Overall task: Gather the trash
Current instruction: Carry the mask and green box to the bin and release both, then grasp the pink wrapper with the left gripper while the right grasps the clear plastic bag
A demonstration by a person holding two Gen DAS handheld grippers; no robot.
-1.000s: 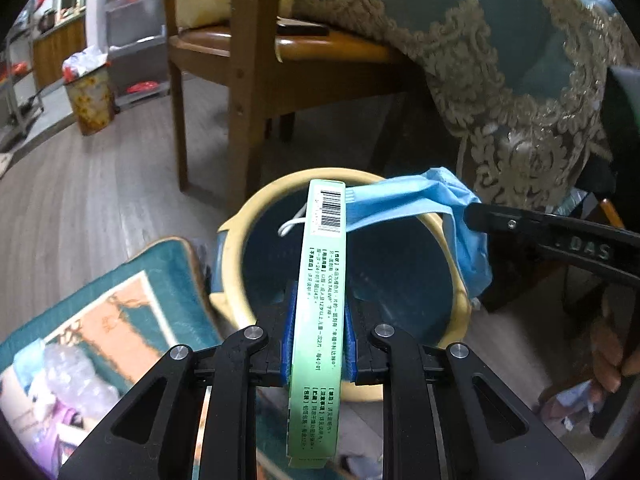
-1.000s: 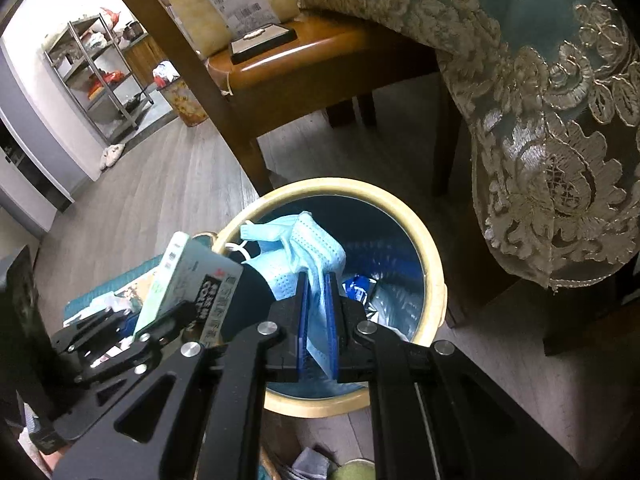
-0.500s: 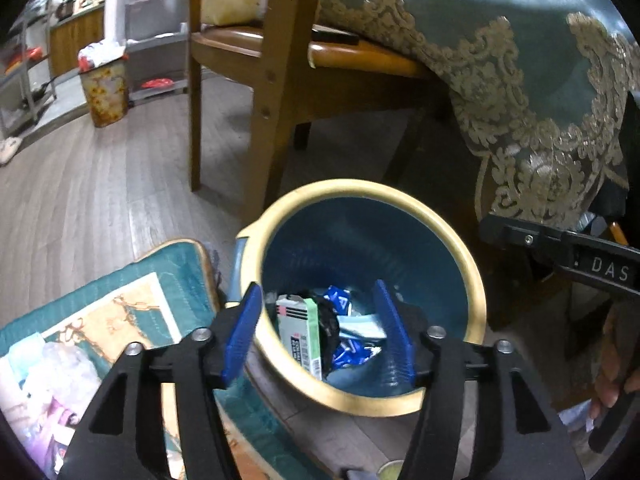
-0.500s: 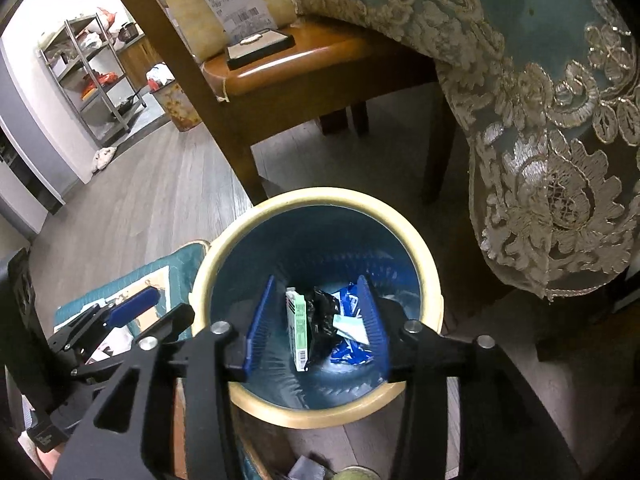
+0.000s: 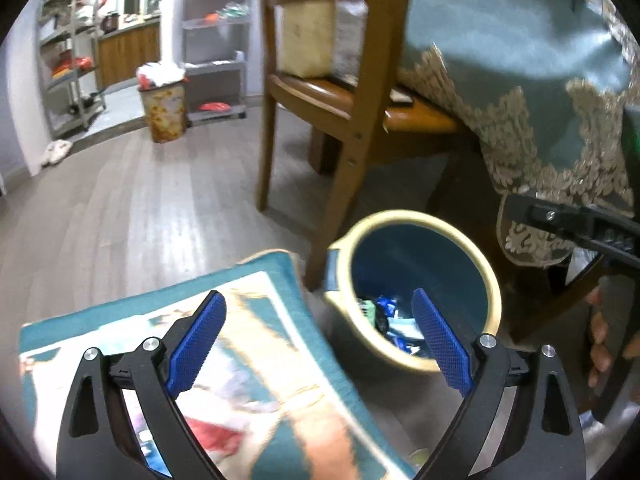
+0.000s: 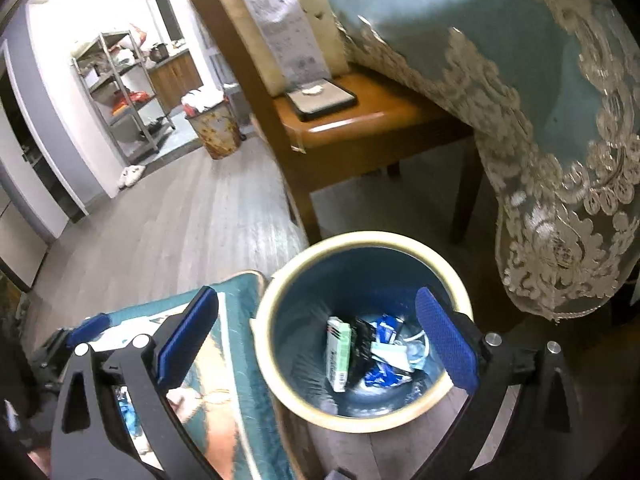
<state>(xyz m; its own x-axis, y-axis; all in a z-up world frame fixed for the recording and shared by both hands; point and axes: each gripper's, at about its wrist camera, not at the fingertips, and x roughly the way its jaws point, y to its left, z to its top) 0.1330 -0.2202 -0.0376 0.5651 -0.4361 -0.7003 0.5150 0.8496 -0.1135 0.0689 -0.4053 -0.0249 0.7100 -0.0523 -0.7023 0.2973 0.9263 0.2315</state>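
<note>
Opening wide with nothing between the blue pads: left gripper (image 5: 318, 336), tilted downward over the edge of a teal patterned mat (image 5: 256, 360). Likewise opening and empty: right gripper (image 6: 316, 340), angled down at the cream-rimmed bin (image 6: 360, 420). Seen at the bin's bottom between the right pads: green box (image 6: 338, 354), crumpled blue wrappers (image 6: 382, 374) and a pale blue mask (image 6: 412, 350). Beyond both grippers: wooden chair (image 6: 360, 128) and lace-edged tablecloth (image 6: 560, 160).
</note>
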